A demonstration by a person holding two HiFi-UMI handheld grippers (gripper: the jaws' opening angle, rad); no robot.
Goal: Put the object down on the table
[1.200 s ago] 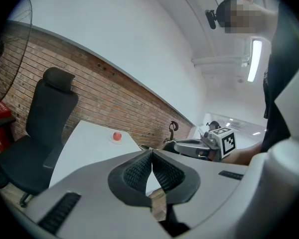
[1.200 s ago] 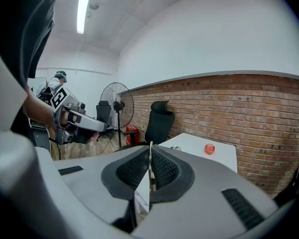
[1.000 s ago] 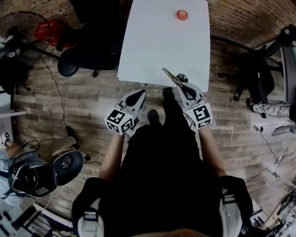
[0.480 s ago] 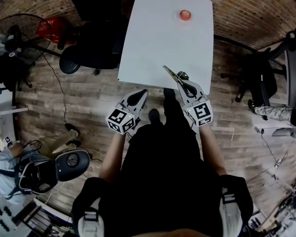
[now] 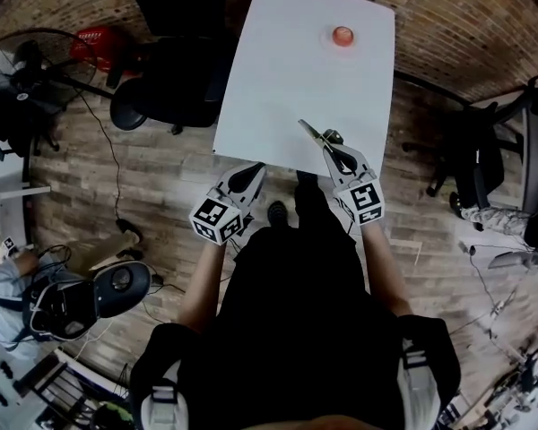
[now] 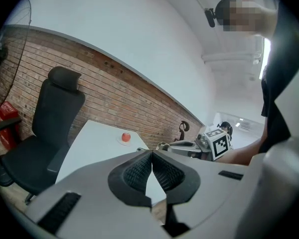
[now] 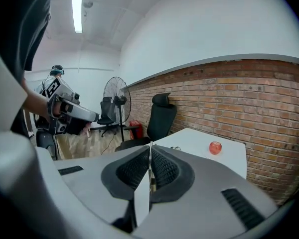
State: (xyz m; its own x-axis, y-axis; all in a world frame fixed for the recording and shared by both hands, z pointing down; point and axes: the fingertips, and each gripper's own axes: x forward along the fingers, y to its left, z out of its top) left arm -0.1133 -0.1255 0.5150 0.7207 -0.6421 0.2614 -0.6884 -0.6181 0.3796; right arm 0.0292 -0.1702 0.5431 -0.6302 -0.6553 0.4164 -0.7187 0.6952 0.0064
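My right gripper (image 5: 326, 144) is clenched on a thin metal object (image 5: 308, 132), which juts out over the near edge of the white table (image 5: 278, 88). My left gripper (image 5: 256, 167) is pressed closed on nothing. This looks like the carry step; next I need to lower the object onto the tabletop and release.

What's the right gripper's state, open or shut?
Shut on a thin metal tool: the right gripper has both fingers pressed against it.
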